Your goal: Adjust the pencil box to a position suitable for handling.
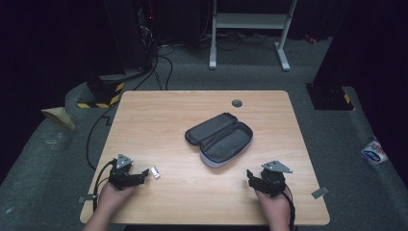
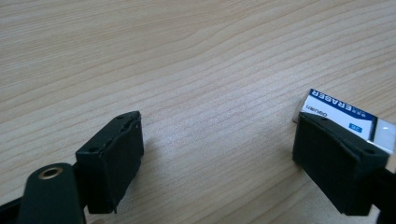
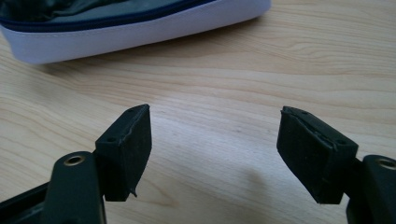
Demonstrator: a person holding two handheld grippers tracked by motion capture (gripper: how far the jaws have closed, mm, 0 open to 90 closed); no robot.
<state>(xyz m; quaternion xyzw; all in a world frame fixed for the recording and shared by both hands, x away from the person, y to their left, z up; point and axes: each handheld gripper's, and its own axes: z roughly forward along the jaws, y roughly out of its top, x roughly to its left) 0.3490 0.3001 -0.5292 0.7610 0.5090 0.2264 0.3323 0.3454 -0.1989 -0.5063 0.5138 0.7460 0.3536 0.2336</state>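
Bench [image 1: 192, 192]: light wood, at the middle of the high view.

Case [image 1: 220, 138]: dark pencil case with a pale underside, unzipped and lying open at the centre of the frame, well apart from both claws. We see its pale edge again at the upper left of the right claw view [image 3: 140, 32].

Eraser [image 1: 155, 173]: small, in a white-and-blue sleeve, at the lower left of the high view. In the left claw view [image 2: 343, 116] it sits at the right edge, just behind the right-hand jaw and outside the gap.

Left claw [image 1: 144, 174]: jaws spread wide, nothing between them, resting low on the bench.

Right claw [image 1: 251, 177]: jaws likewise apart and empty, at the lower right, pointing toward the case.

Step, as we judge it: approach to the eraser, no grasp made. The next move calls for us to shift the left claw sideways until the eraser sits between the jaws, then close; the open case looks the likely destination.
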